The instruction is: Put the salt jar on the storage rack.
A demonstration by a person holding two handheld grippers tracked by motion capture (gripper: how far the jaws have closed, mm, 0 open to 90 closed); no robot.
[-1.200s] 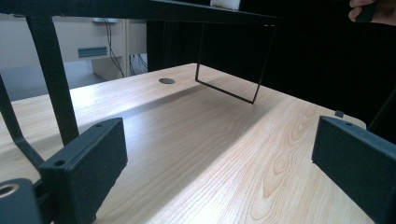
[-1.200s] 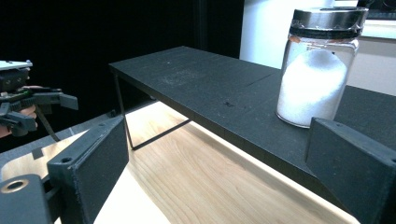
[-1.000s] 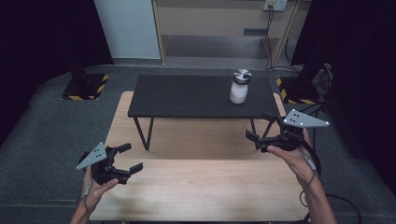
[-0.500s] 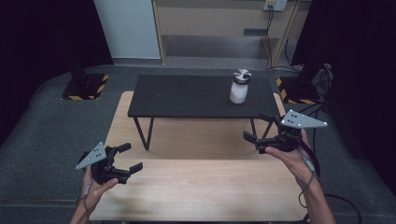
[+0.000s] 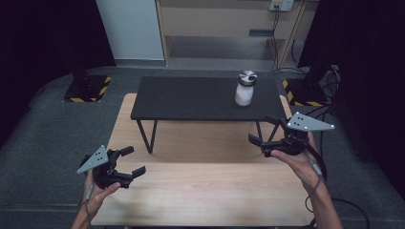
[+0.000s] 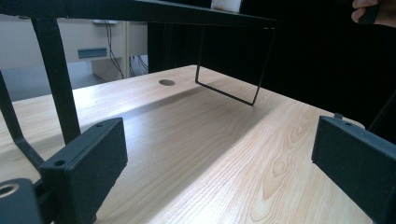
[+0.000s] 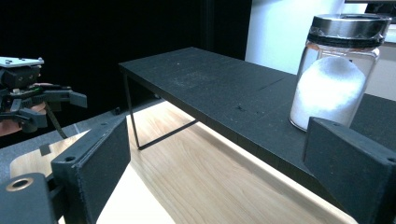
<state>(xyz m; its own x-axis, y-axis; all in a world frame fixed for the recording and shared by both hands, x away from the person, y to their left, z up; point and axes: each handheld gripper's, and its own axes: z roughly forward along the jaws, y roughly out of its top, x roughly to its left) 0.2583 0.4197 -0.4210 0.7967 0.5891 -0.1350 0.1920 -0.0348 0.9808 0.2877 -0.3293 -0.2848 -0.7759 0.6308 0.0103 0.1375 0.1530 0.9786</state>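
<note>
A glass jar [image 5: 245, 89] with a metal lid and white powder inside stands upright near the right end of a low black stand [image 5: 191, 98]. The stand rests on a light wooden table [image 5: 200, 191]. My left gripper [image 5: 136, 160] hovers open over the table's front left corner, jaws pointing right. My right gripper [image 5: 260, 129] is held open at the stand's right front corner, short of the jar. In the right gripper view the jar [image 7: 334, 88] sits on the stand [image 7: 210, 79] beyond the right jaw, with nothing between the jaws [image 7: 215, 172]. The left gripper view has bare tabletop between its jaws [image 6: 219, 172].
A cable hole [image 6: 166, 82] is cut in the table under the stand [image 6: 140, 9]. Thin black wire legs [image 6: 229, 88] hold the stand up. A wooden cabinet [image 5: 215, 28] stands behind; striped floor bases [image 5: 88, 88] and cables [image 5: 329, 81] flank the table.
</note>
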